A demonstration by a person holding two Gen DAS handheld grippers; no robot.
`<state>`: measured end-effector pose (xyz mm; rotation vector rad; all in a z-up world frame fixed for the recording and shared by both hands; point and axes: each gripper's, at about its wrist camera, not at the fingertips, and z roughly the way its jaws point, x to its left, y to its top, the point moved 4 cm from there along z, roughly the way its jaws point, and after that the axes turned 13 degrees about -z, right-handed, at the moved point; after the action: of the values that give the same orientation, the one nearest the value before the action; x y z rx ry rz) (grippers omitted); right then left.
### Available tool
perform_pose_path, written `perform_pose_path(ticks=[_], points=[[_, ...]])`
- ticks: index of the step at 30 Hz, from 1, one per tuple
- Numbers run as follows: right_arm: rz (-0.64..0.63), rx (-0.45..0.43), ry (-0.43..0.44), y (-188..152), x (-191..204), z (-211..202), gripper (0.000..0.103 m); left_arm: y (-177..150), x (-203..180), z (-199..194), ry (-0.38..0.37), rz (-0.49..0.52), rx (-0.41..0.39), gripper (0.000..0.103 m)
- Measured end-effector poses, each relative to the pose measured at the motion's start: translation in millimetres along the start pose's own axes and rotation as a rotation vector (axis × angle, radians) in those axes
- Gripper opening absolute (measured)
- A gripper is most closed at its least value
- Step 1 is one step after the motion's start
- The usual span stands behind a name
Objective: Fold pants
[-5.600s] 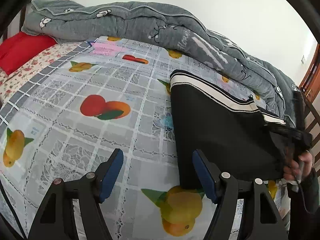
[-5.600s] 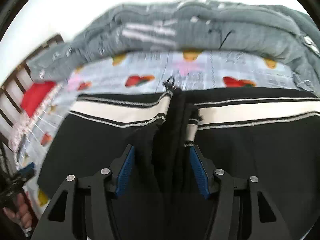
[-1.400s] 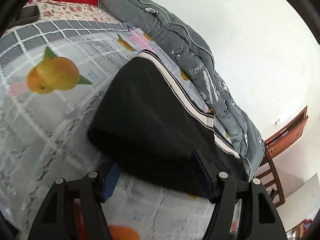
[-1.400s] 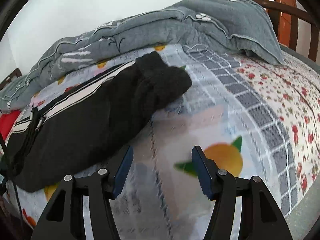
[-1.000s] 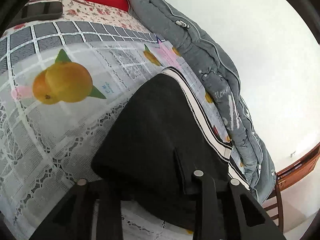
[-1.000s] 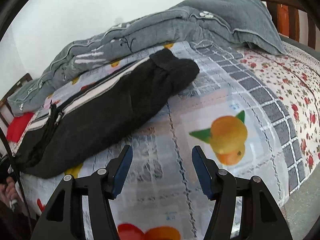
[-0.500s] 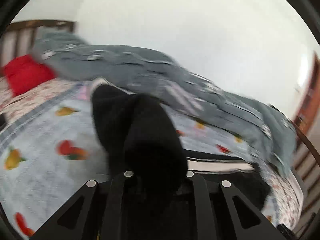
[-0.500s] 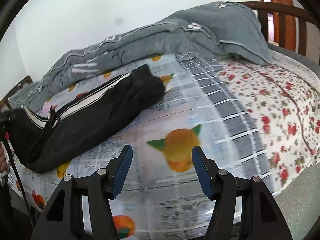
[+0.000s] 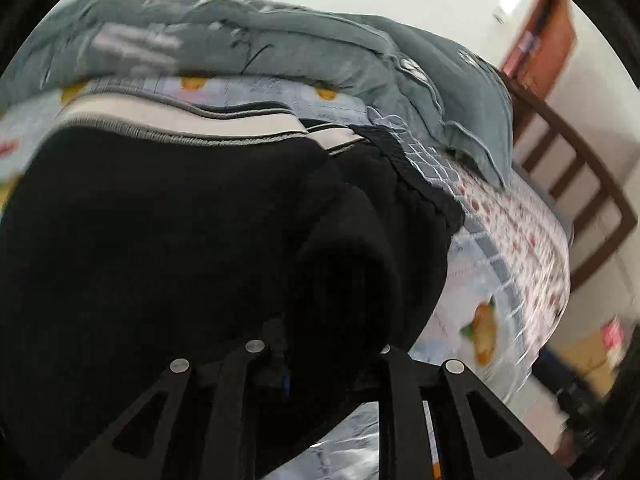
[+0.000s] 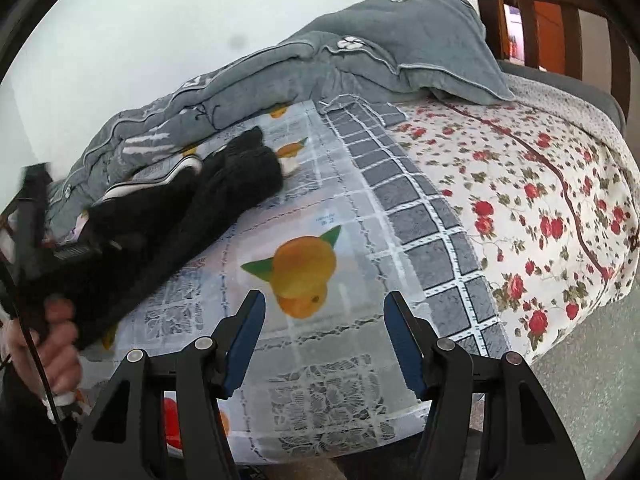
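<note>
The black fabric pants with a white-and-grey side stripe (image 9: 168, 216) lie on the bed, doubled over lengthwise, on top of a translucent lace-patterned plastic cover printed with orange fruit (image 10: 304, 272). In the left wrist view a thick bunch of the black cloth rises directly from between the arms of the left gripper (image 9: 316, 356) and fills the lower half of the picture; the striped edge runs across the upper left, and the ribbed cuff end reaches toward the right. The fingertips of this gripper are buried in the fabric, and its jaws stand nearly together, clamped on the pants. The jaws have just been opening slightly with the cloth still between them. This view is blurred.

In the right wrist view the right gripper (image 10: 324, 340) hangs above the plastic cover, its blue-padded fingers (image 10: 246, 336) well apart with nothing between them. The pants lie at the left of this view, well apart from it, with the cuff end pointing toward a crumpled grey quilted duvet (image 10: 360, 60) that lies along the far side of the bed. A person's hand (image 10: 56, 344) at the lower left edge grips the black handle of the left gripper beside the raised cloth. To the right, a white bedsheet with red roses (image 10: 540, 208) covers the mattress, and a dark wooden bed frame (image 10: 576, 32) stands behind it.
</note>
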<state>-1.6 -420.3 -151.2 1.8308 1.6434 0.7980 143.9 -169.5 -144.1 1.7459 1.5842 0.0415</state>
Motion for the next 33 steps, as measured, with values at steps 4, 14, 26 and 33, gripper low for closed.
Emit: perform_pose_path(ticks=[4,14,26,33], points=[[-0.051,-0.026,0.043,14.6,23.9,0.6,0.061,8.0,9.8,-39.7,-0.163,-0.002,-0.017,0.053],[-0.134,-0.076,0.224,69.0,103.1,35.1,0.065,2.6,119.9,-124.8,-0.03,-0.061,-0.202,0.069],[-0.157,0.097,0.246,61.3,135.3,113.7,0.032,-47.2,169.2,-127.1,-0.033,-0.143,-0.14,0.074],[-0.16,-0.038,0.313,104.9,131.3,82.4,0.017,-54.3,147.6,-91.1,0.171,-0.076,-0.114,0.074]])
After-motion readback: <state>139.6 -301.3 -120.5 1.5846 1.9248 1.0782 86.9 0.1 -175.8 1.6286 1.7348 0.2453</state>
